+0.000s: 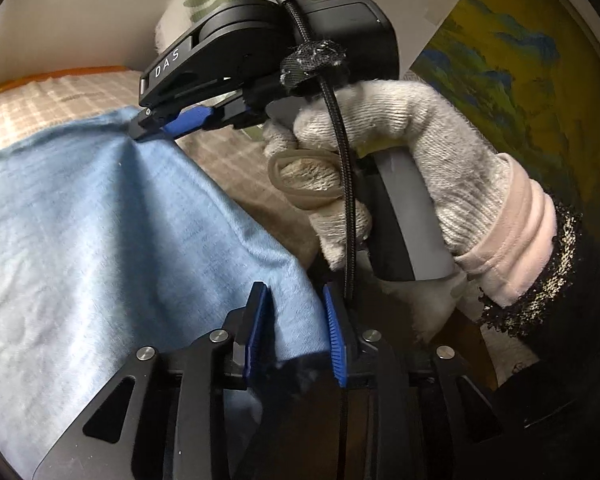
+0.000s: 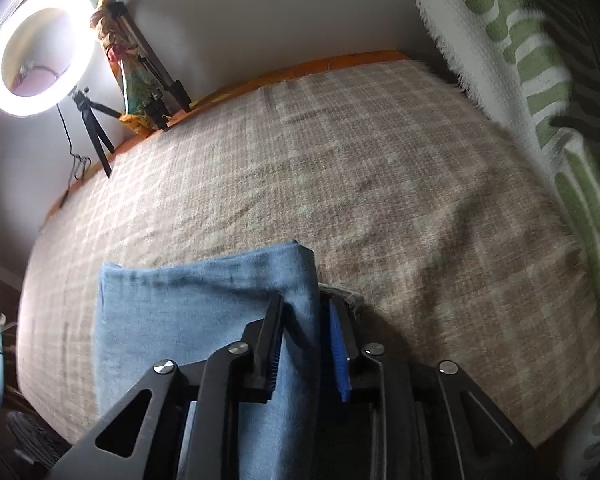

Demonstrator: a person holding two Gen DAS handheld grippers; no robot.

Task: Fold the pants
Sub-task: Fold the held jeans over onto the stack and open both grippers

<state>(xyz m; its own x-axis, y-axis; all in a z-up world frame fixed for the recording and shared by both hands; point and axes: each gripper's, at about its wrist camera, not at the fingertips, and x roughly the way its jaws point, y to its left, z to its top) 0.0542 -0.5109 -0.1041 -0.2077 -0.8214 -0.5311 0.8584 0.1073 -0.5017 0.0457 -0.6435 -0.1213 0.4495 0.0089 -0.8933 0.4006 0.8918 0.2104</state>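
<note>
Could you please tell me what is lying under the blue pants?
The blue pants rest on a beige checked blanket that spreads beyond them on all visible sides. A grey edge peeks out beside the fold; whatever lies directly beneath the cloth is covered.

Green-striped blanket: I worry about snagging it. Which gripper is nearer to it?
Right. The right gripper is at the far corner of the pants, with the blanket just beyond; the left gripper is behind it, farther along the pants.
</note>
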